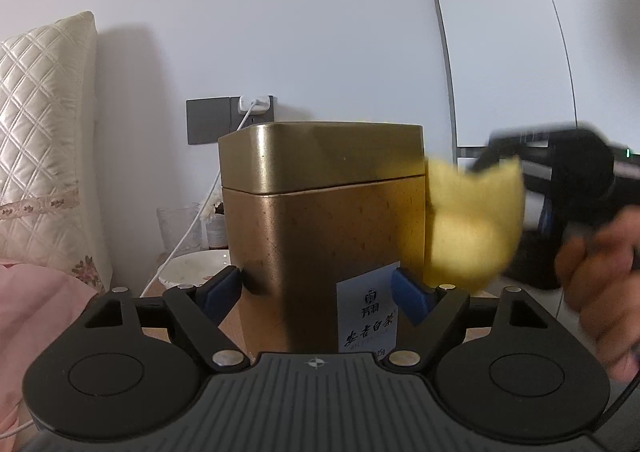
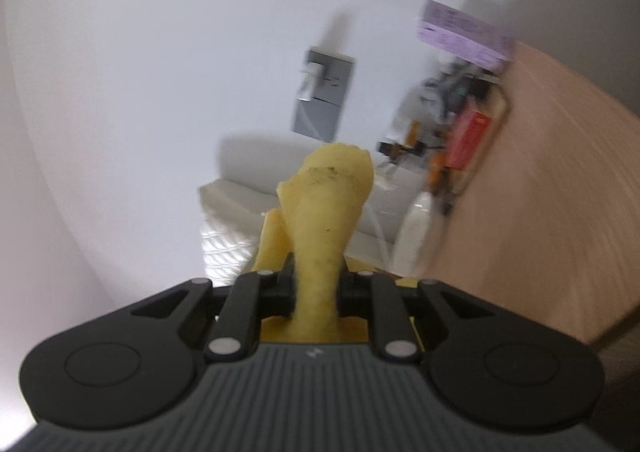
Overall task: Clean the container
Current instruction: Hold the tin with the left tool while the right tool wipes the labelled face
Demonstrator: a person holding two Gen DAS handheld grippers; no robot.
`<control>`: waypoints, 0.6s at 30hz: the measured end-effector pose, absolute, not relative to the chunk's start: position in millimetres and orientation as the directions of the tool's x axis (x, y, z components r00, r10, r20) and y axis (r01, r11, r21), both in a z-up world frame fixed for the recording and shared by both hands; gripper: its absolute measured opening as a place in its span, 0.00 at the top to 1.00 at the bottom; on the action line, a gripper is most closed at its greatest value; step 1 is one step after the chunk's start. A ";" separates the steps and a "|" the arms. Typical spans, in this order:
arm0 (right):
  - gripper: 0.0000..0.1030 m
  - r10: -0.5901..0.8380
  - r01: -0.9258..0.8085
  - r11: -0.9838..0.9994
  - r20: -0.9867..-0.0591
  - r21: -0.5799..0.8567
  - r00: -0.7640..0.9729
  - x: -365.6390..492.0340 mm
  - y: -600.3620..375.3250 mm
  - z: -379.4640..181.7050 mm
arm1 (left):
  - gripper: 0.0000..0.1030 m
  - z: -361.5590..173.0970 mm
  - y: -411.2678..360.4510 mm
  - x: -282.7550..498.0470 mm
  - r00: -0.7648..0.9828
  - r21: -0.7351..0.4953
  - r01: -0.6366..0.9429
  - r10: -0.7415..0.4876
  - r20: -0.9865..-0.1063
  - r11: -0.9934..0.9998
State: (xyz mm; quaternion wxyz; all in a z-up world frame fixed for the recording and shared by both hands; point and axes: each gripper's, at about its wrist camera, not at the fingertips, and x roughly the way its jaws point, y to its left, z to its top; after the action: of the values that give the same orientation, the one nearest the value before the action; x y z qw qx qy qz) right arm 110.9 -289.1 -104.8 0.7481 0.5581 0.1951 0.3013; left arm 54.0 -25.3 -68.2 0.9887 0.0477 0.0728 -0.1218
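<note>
The left gripper (image 1: 320,288) has its blue fingers (image 1: 222,290) pressed on both sides of the gold tin (image 1: 320,220), which stands upright with its lid on, just above the worktop (image 1: 230,326). The right gripper (image 2: 318,290) has its fingers squeezed tight on a yellow cloth (image 2: 324,220), and the cloth touches the tin's right side.

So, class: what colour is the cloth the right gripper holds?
Yellow cloth with dark specks, clearest in the right wrist view.
</note>
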 end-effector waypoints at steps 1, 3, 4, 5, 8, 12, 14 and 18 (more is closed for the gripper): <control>0.82 0.667 -0.202 0.199 0.018 0.959 0.745 111.3 -289.0 -112.1 | 0.18 -67.6 -24.5 54.3 0.960 0.075 0.247 -0.233 -0.157 0.966; 0.82 0.665 -0.167 0.195 -0.005 0.966 0.747 110.4 -288.7 -118.4 | 0.19 -68.9 -24.7 52.4 0.960 0.070 0.246 -0.233 -0.158 0.967; 0.82 0.663 -0.164 0.197 -0.008 0.967 0.749 109.6 -288.2 -117.6 | 0.19 -69.4 -24.4 51.3 0.959 0.068 0.247 -0.234 -0.157 0.967; 0.82 0.662 -0.178 0.198 0.002 0.964 0.750 109.1 -287.7 -112.5 | 0.20 -70.4 -24.3 49.7 0.959 0.067 0.247 -0.234 -0.157 0.967; 0.82 0.664 -0.245 0.187 0.061 0.951 0.745 109.0 -288.1 -94.8 | 0.21 -74.2 -26.4 42.8 0.959 0.060 0.246 -0.234 -0.158 0.967; 0.82 0.658 -0.233 0.196 0.048 0.953 0.751 108.7 -289.1 -99.6 | 0.23 -74.1 -28.0 40.3 0.959 0.053 0.245 -0.233 -0.162 0.968; 0.82 0.653 -0.187 0.201 0.011 0.962 0.757 109.1 -288.8 -111.0 | 0.24 -74.4 -27.0 38.6 0.959 0.046 0.245 -0.235 -0.161 0.968; 0.82 0.657 -0.166 0.189 0.001 0.968 0.754 111.4 -287.4 -111.3 | 0.27 -73.8 -24.3 36.7 0.958 0.038 0.248 -0.239 -0.159 0.968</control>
State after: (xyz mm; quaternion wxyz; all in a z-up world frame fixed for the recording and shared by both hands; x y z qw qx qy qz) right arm 111.4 -287.4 -111.3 0.7405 0.5731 0.2143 0.2780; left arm 36.7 -24.2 -73.8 0.9890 0.0289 0.0768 -0.1230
